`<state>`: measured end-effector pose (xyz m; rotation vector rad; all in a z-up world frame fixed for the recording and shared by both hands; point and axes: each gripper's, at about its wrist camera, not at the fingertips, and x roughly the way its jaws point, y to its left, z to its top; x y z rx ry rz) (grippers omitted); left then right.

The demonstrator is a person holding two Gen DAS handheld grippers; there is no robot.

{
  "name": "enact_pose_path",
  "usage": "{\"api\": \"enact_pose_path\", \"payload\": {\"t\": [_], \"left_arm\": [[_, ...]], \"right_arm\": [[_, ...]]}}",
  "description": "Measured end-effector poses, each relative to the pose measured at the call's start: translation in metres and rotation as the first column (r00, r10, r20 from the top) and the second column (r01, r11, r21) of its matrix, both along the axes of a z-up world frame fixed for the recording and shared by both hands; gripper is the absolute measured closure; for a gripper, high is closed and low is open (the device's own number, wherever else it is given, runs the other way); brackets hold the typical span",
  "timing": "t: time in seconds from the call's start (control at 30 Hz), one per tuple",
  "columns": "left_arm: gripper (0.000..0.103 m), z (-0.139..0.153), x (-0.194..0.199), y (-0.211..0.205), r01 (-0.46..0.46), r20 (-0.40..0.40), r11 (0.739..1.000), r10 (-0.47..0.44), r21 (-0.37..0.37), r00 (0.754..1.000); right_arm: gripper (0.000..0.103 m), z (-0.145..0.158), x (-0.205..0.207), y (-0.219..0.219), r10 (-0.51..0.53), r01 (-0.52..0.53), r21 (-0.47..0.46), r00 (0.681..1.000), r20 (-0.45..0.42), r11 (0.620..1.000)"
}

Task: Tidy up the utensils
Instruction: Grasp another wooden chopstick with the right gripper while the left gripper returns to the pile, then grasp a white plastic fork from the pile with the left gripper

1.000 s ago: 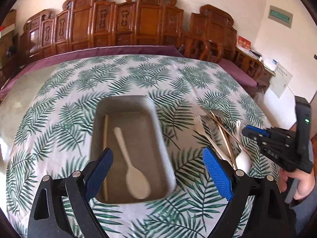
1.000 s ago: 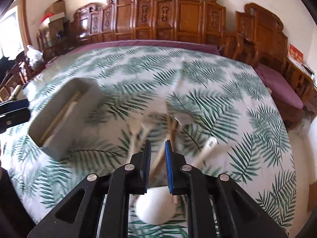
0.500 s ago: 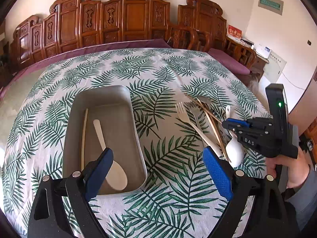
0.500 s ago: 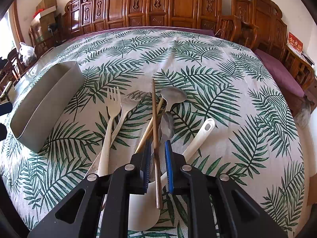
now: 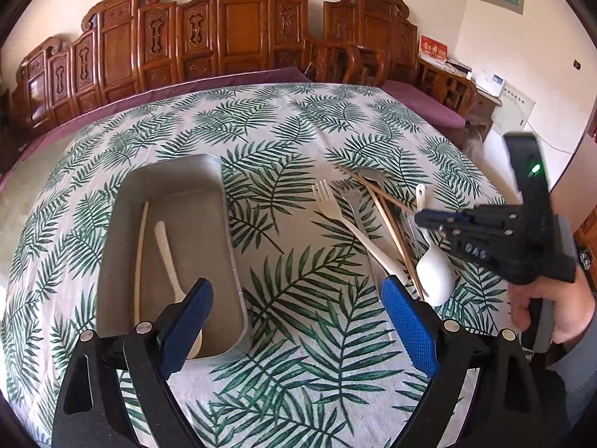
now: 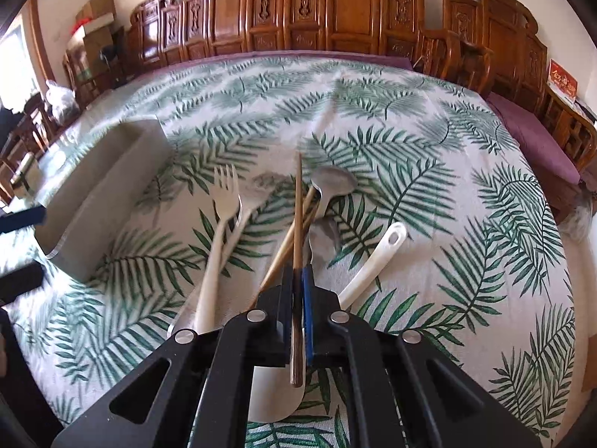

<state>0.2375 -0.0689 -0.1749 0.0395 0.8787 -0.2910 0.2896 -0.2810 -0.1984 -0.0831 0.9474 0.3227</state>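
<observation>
The jaws of the right gripper (image 6: 297, 276) are pinched on a dark wooden chopstick (image 6: 297, 209), which runs forward between the blue pads and sticks out behind them. The jaws of the left gripper (image 5: 294, 321) are spread wide with nothing between them, above the leaf-print tablecloth (image 5: 298, 130) just beside the grey tray (image 5: 224, 201).

In the tray lie a pale chopstick (image 5: 140, 257) and a cream spoon (image 5: 169, 257). To its right the loose utensils are heaped on the cloth: a cream fork (image 6: 220, 220), a metal fork (image 6: 257, 194) beside it, a second chopstick (image 6: 287, 246) crossing under the held one, a metal spoon (image 6: 330, 183) and a white ladle (image 6: 377, 257).

On the side of the right gripper's black body, white letters seem to read "DAS". Red cards on the far sideboard (image 5: 433, 52) carry gold writing too small to read.
</observation>
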Motion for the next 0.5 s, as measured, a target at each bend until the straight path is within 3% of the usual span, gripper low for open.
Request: {"api": "enact_pose_path", "payload": {"t": [0.4, 0.5], "left_arm": [[0.015, -0.011, 0.025, -0.042, 0.034, -0.061, 0.999, -0.034, 0.001, 0.998], [0.022, -0.023, 0.038, -0.054, 0.035, -0.107, 0.999, -0.036, -0.013, 0.994]], "right_arm": [[0.097, 0.025, -0.004, -0.022, -0.028, 0.021, 0.083, 0.996, 0.080, 0.996], [0.097, 0.027, -0.005, -0.024, -0.022, 0.015, 0.085, 0.996, 0.088, 0.996]]}}
